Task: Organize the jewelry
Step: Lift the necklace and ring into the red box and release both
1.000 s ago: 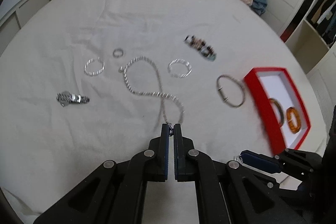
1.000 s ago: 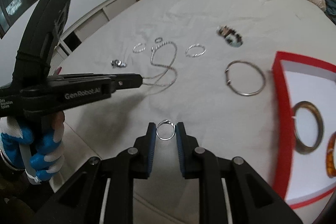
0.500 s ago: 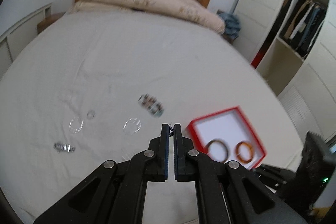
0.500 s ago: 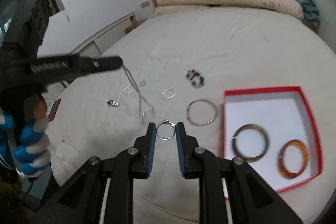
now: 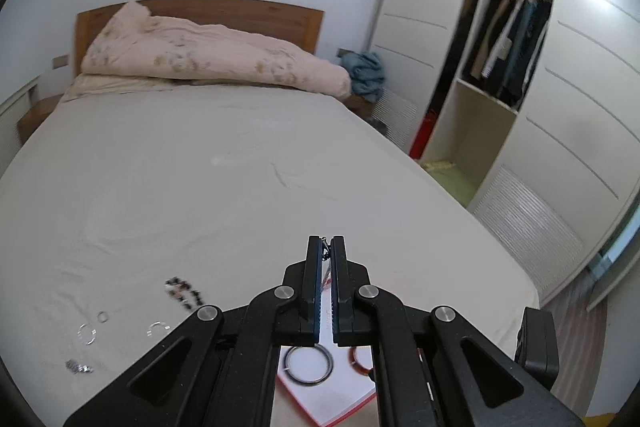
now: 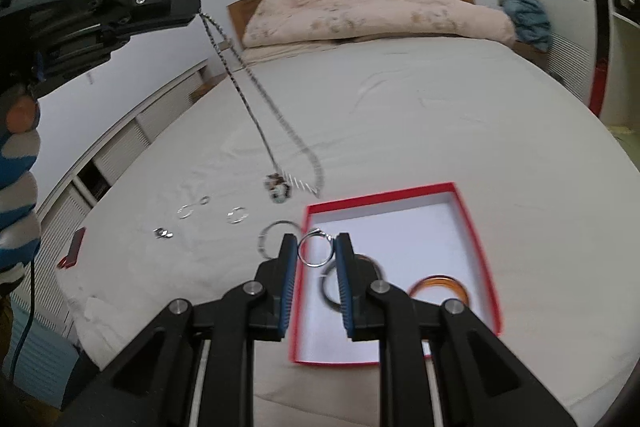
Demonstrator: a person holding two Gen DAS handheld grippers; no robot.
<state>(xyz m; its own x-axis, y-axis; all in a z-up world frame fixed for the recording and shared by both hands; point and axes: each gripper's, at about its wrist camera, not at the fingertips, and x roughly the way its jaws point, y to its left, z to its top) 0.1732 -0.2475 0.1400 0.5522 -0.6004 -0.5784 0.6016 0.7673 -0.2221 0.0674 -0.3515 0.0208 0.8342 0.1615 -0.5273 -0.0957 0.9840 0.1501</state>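
Note:
My left gripper is raised high at the upper left of the right wrist view, shut on a silver chain necklace that hangs down above the bed. In its own view the left gripper shows only a bit of chain between its tips. My right gripper is shut on a silver ring over the left rim of the red box. A dark bangle and an amber bangle lie in the box.
On the white sheet lie a beaded bracelet, a large silver bangle, two hoops, a small ring and a silver cluster. A folded quilt lies by the headboard. A wardrobe stands to the right.
Both grippers rose. The left one lifted the chain off the sheet, and it now dangles. The right one carried the ring from the bare sheet to the red box.

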